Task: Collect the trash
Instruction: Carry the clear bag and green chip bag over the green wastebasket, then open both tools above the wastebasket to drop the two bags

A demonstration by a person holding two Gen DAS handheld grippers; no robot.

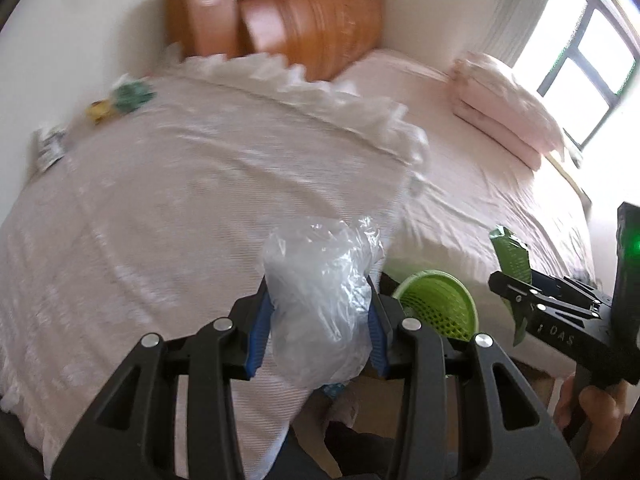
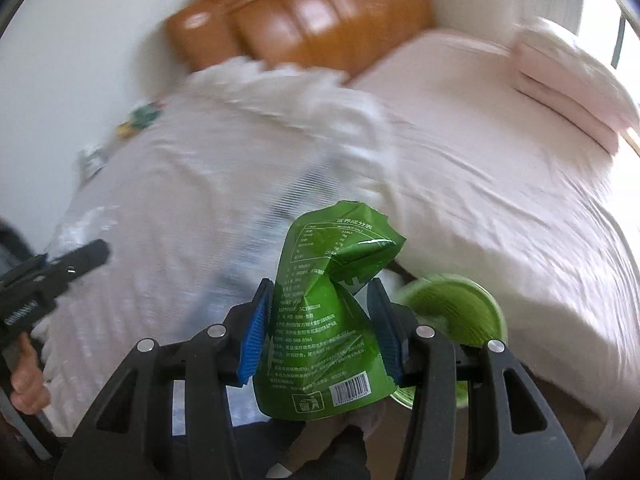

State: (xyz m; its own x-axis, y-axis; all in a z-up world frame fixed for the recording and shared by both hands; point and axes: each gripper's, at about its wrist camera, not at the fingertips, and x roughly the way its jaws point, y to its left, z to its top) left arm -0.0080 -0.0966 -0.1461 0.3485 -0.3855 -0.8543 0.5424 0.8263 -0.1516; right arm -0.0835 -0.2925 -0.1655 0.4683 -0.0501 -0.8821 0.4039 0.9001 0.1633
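My left gripper [image 1: 318, 320] is shut on a crumpled clear plastic bag [image 1: 320, 296], held over the near edge of the bed. My right gripper [image 2: 320, 328] is shut on a crumpled green snack pouch [image 2: 328, 320] with printed text and a barcode. A green mesh wastebasket [image 1: 440, 304] stands on the floor by the bed, just right of the left gripper and lower right of the right gripper [image 2: 456, 308]. The right gripper [image 1: 516, 296] with the green pouch [image 1: 510, 252] also shows at the right of the left wrist view. More litter lies at the bed's far left: a green and yellow wrapper [image 1: 120, 100] and a grey packet [image 1: 50, 146].
A white ruffled quilt [image 1: 200, 184] covers the left of the bed, a pink sheet [image 1: 480, 184] the right. A folded pink blanket [image 1: 504, 108] lies near the window [image 1: 588, 64]. An orange wooden headboard [image 1: 288, 16] stands at the back. A hand [image 1: 592, 404] grips the right tool.
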